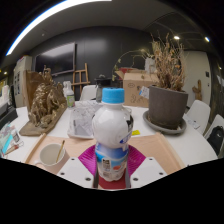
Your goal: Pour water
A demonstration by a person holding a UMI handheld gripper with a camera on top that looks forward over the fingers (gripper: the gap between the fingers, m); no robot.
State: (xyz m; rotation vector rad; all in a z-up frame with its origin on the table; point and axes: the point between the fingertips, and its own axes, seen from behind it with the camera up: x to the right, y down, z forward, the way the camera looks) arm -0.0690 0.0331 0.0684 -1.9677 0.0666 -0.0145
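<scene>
A: What are the tongs [112, 172] doing?
B: Clamped on a bottle [112, 135], upright between the pink pads: blue cap, white body, pink-and-blue label.
A: And around it?
B: A pale counter [190, 150] carrying a small bowl [52, 154], a dried arrangement [44, 105], and a potted plant [167, 90]. Dim room beyond, ceiling lights glowing.

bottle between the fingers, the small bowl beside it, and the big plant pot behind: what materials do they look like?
Bottle: looks like white plastic, glossy, with a printed label and light blue screw cap. Small bowl: probably ceramic, smooth pale cream. Plant pot: matte dark grey, maybe ceramic or plastic; can't tell. Gripper fingers clamp the bottle.
</scene>
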